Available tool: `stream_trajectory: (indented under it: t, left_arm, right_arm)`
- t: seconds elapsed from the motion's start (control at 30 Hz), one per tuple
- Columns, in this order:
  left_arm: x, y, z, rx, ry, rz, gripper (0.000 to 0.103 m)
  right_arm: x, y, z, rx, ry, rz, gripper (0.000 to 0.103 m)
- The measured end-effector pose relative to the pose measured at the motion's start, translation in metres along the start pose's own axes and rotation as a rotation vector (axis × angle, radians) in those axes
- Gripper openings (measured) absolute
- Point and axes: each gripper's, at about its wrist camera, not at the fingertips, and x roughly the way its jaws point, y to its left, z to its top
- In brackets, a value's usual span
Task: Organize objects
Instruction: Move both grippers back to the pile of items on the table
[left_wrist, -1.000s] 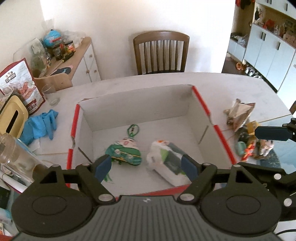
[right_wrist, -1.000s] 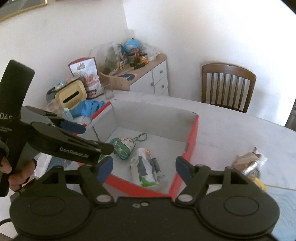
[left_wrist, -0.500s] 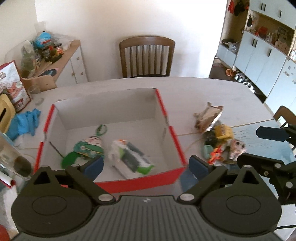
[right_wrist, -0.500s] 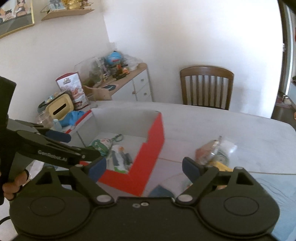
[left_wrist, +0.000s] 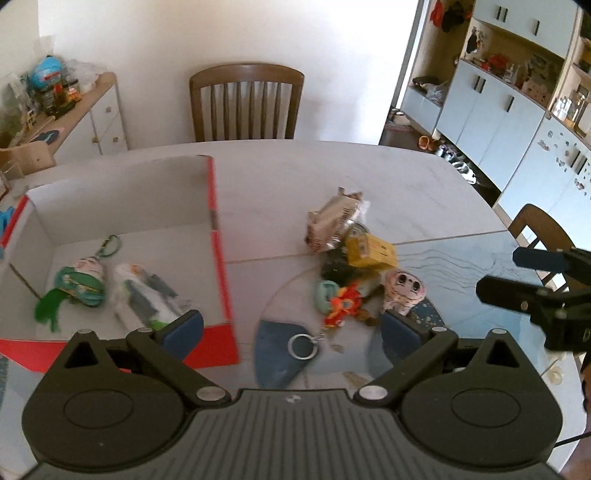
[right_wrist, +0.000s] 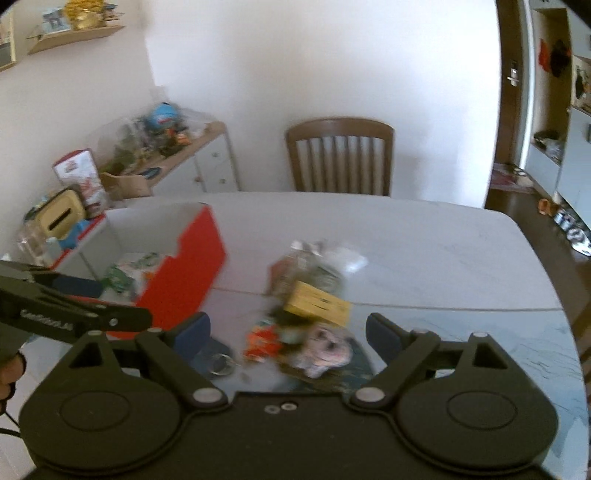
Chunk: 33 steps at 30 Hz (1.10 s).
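A red-and-white cardboard box (left_wrist: 212, 206) stands at the left and holds a green keychain toy (left_wrist: 79, 280) and a white-green packet (left_wrist: 144, 295). To its right lies a pile: a crumpled wrapper (left_wrist: 332, 218), a yellow box (left_wrist: 371, 251), a pink plush (left_wrist: 404, 290) and an orange charm (left_wrist: 341, 308) on a key ring (left_wrist: 303, 345). My left gripper (left_wrist: 291, 328) hangs open over the pile's near side, holding nothing. In the right wrist view, the jaws of my right gripper (right_wrist: 288, 334) are opening above the pink plush (right_wrist: 327, 349) and the orange charm (right_wrist: 264, 341), with nothing between them.
A wooden chair (left_wrist: 245, 103) stands behind the white table (left_wrist: 332, 166). A cluttered sideboard (left_wrist: 74, 110) is at the far left, and pale blue cupboards (left_wrist: 498, 110) and a second chair (left_wrist: 539, 229) at the right. A yellow tissue box (right_wrist: 61, 218) sits behind the cardboard box.
Both grippers have swung right, away from above the box and over to the pile of small things. Both pairs of jaws stand wider than before.
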Motion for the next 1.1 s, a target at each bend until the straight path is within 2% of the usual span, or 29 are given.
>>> stream_trajectory:
  t: [0.17, 0.5, 0.97, 1.03, 1.1]
  left_arm:
    - [0.023, -0.021, -0.012, 0.017, -0.001, 0.03, 0.103]
    - [0.068, -0.046, -0.028, 0.021, -0.004, 0.089, 0.103]
    - [0.104, -0.055, -0.032, 0.089, -0.049, 0.152, 0.102]
    - [0.105, -0.058, -0.033, 0.105, -0.054, 0.153, 0.1]
    - [0.107, -0.061, -0.033, 0.119, -0.051, 0.141, 0.093]
  right_arm:
    - [0.006, -0.028, -0.007, 0.014, 0.022, -0.028, 0.091]
    - [0.036, -0.061, -0.014, 0.015, 0.101, -0.008, 0.089]
    - [0.083, -0.07, -0.017, 0.008, 0.2, 0.061, 0.079]
    - [0.089, -0.07, -0.015, 0.009, 0.212, 0.067, 0.076]
    - [0.094, -0.07, -0.014, 0.016, 0.222, 0.079, 0.075]
